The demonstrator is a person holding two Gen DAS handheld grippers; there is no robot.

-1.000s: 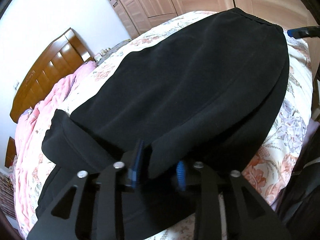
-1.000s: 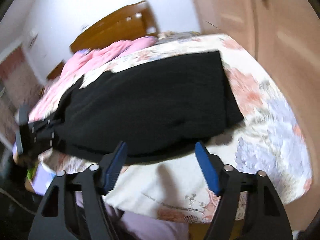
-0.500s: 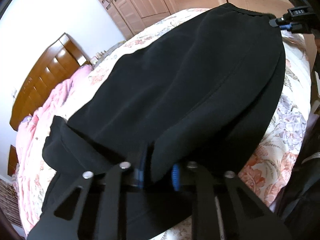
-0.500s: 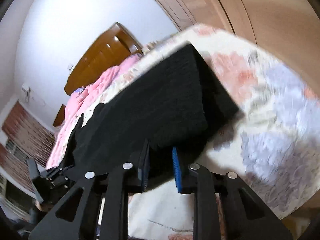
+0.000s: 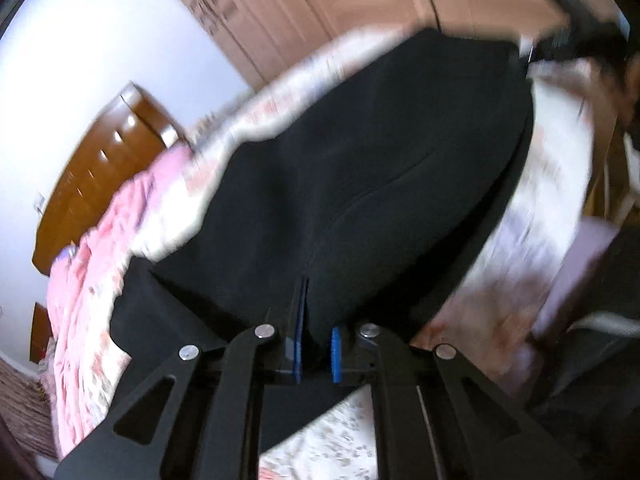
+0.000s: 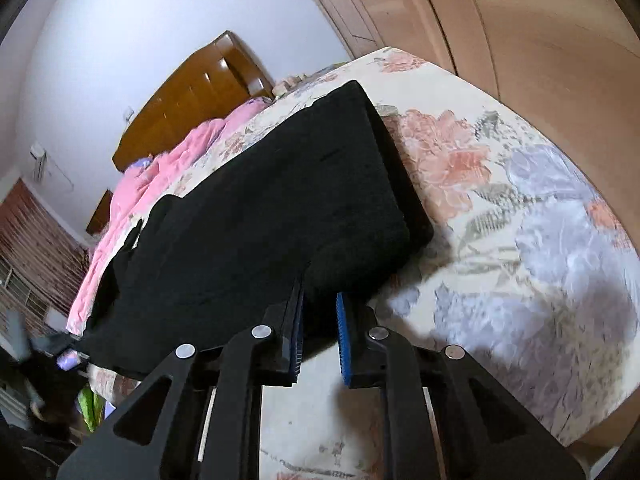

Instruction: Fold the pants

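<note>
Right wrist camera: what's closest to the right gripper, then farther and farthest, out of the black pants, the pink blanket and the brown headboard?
1. Black pants, pinched in the right gripper.
2. Pink blanket, beyond them, left.
3. Brown headboard, at the far wall.

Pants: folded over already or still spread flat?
Folded over lengthwise: the pants show two stacked layers with offset edges on the bedspread. Further folds cannot be told.

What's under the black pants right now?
The black pants lie on the floral bedspread, which shows around them. What lies beneath the cloth itself is covered; both jaws pinch its near edge.
</note>
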